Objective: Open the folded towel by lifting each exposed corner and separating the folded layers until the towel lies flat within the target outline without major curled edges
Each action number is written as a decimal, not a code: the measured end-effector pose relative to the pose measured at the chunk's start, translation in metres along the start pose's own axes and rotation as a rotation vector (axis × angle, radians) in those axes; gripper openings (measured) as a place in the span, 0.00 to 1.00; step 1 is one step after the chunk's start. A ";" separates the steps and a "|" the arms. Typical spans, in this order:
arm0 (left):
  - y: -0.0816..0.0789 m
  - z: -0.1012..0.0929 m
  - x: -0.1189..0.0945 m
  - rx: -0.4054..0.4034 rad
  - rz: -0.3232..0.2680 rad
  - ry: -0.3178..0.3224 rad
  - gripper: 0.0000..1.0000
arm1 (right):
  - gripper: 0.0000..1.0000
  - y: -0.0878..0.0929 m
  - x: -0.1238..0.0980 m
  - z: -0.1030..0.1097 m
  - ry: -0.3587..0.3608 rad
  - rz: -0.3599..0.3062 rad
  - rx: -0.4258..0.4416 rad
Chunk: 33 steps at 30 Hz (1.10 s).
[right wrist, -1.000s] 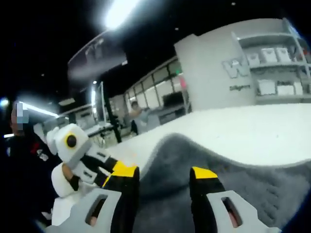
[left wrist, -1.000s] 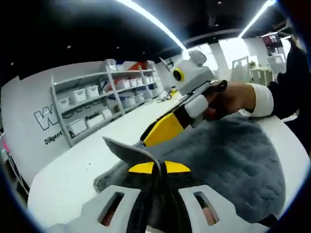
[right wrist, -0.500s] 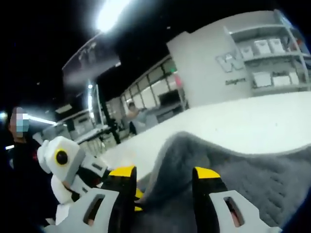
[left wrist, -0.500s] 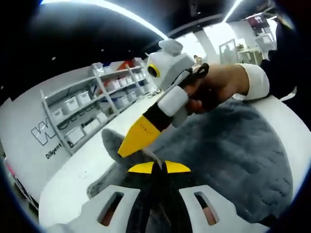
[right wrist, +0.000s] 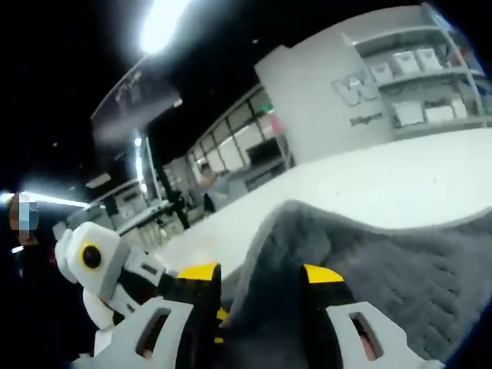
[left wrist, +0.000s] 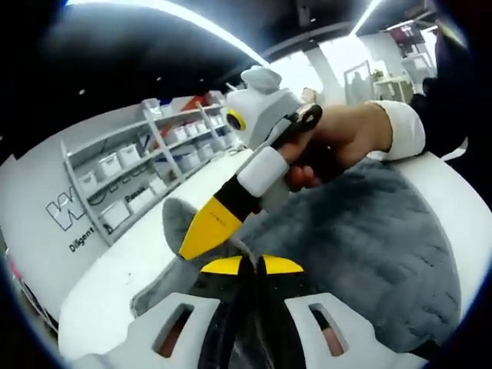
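A grey quilted towel [left wrist: 369, 231] lies spread on the white table [left wrist: 115, 284]. My left gripper [left wrist: 250, 265] is shut on its near edge, and a corner of cloth stands up just behind the yellow tips. My right gripper [left wrist: 204, 231], held by a hand [left wrist: 338, 142], reaches in from the right with its yellow tip by that raised corner. In the right gripper view a raised fold of the towel [right wrist: 415, 261] runs between the jaws of my right gripper [right wrist: 261, 273], which stand apart. My left gripper [right wrist: 220, 315] is low at the left there, tips under the fold.
Shelves with white bins [left wrist: 138, 169] line the grey wall beyond the table's far edge, also at the upper right [right wrist: 415, 92]. Bare white table top [right wrist: 400, 177] stretches behind the towel. A person stands far off by the windows [right wrist: 207, 184].
My right gripper has swung in closer to the corner that my left gripper holds. The towel fold now stands higher between the right jaws. The left gripper stays shut.
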State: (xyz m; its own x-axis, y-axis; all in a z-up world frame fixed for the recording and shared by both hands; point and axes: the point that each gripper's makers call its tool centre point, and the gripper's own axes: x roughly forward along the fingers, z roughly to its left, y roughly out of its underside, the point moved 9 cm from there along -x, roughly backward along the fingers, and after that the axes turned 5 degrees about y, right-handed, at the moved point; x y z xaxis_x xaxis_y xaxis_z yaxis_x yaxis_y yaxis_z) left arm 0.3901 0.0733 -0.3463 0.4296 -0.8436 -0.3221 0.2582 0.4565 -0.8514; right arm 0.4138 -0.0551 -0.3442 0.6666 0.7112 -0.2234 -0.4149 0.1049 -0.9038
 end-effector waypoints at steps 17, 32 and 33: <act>-0.006 0.007 -0.009 -0.086 -0.102 0.033 0.16 | 0.10 -0.003 -0.010 -0.015 0.033 -0.005 -0.019; 0.018 0.036 -0.028 -0.274 -0.069 -0.106 0.33 | 0.00 -0.007 -0.020 -0.028 0.086 0.001 -0.082; 0.021 0.034 -0.028 -0.292 -0.055 -0.107 0.34 | 0.00 -0.007 -0.021 -0.029 0.091 0.005 -0.082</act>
State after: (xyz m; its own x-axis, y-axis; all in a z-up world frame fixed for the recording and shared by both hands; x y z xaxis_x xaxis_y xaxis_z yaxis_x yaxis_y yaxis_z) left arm 0.4132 0.1160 -0.3414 0.5144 -0.8232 -0.2403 0.0304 0.2976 -0.9542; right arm 0.4206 -0.0907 -0.3442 0.7193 0.6455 -0.2569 -0.3687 0.0413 -0.9286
